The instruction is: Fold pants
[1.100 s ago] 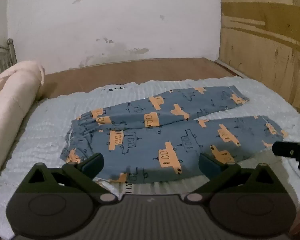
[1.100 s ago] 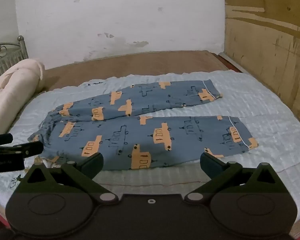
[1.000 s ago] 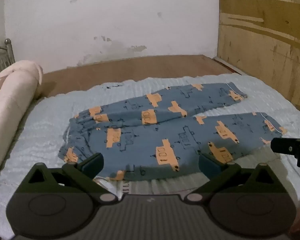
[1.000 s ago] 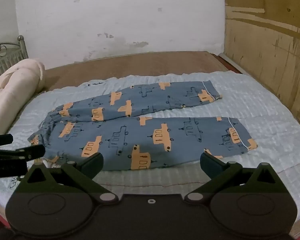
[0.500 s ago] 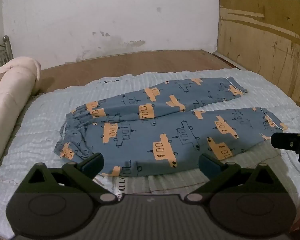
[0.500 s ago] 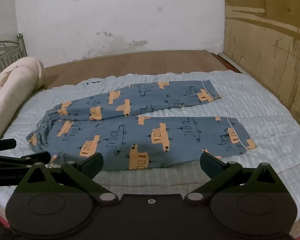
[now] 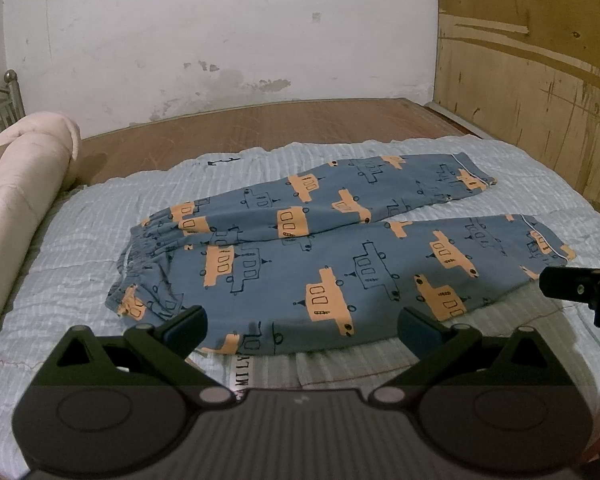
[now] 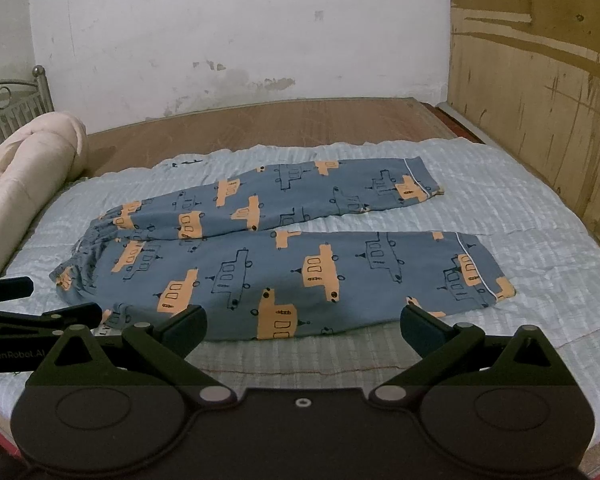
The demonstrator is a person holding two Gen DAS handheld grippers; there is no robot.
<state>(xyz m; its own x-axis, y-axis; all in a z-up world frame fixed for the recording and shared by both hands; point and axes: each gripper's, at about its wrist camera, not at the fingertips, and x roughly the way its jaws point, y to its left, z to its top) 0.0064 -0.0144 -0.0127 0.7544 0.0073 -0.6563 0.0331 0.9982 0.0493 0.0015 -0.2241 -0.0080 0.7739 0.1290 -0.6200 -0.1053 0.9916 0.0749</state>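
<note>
Blue pants [image 7: 320, 256] with orange and dark vehicle prints lie flat on a light blue quilt [image 7: 72, 248], waistband to the left, both legs spread to the right. In the right wrist view the same pants [image 8: 284, 256] fill the middle of the bed. My left gripper [image 7: 302, 330] hovers open just short of the pants' near edge, nothing between its fingers. My right gripper [image 8: 304, 330] is open too, in front of the near leg. The right gripper's tip also shows at the left view's right edge; the left gripper's body [image 8: 16, 340] shows at the right view's left edge.
A rolled pale pink blanket [image 7: 16, 184] lies along the bed's left side. Bare brown bed board [image 7: 268, 124] sits beyond the quilt, below a stained white wall. A plywood panel [image 7: 540, 80] stands on the right. A metal bedframe [image 8: 8, 108] rises at far left.
The left gripper has moved back and to the left a little, so the pants sit further right in its view. The right gripper has shifted only slightly. Both stay open; the pants have not moved.
</note>
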